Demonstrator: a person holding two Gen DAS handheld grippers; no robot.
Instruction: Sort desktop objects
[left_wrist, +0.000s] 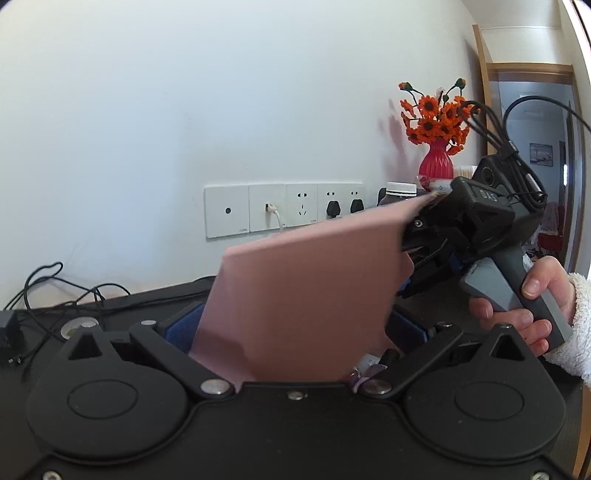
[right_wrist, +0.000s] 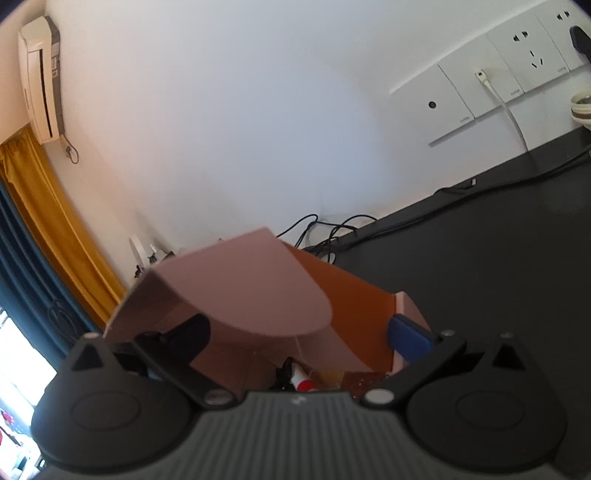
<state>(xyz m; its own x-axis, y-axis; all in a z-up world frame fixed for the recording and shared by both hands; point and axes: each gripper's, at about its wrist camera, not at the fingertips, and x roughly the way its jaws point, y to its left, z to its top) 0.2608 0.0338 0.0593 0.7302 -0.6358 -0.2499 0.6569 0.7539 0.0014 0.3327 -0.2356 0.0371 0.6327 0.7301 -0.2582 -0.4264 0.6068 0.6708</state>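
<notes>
A pink case (left_wrist: 295, 295) with a brown inside (right_wrist: 354, 302) stands between the blue pads of my left gripper (left_wrist: 295, 325), which is shut on its body. Its pink flap (right_wrist: 251, 284) is raised and curls over. A hand (left_wrist: 532, 306) holds my right gripper (left_wrist: 410, 251) at the flap's upper right edge. In the right wrist view, my right gripper (right_wrist: 295, 332) is open: its left finger (right_wrist: 184, 332) reaches under the flap and its blue pad (right_wrist: 406, 339) lies outside the case wall. A red and white pen (right_wrist: 301, 382) lies inside the case.
The black desk (right_wrist: 498, 258) runs to a white wall with sockets (left_wrist: 284, 208). Cables (left_wrist: 55, 295) trail at the back left. A red vase of orange flowers (left_wrist: 436, 166) and a jar (left_wrist: 399, 192) stand at the back right. A bowl (right_wrist: 581, 107) sits by the sockets.
</notes>
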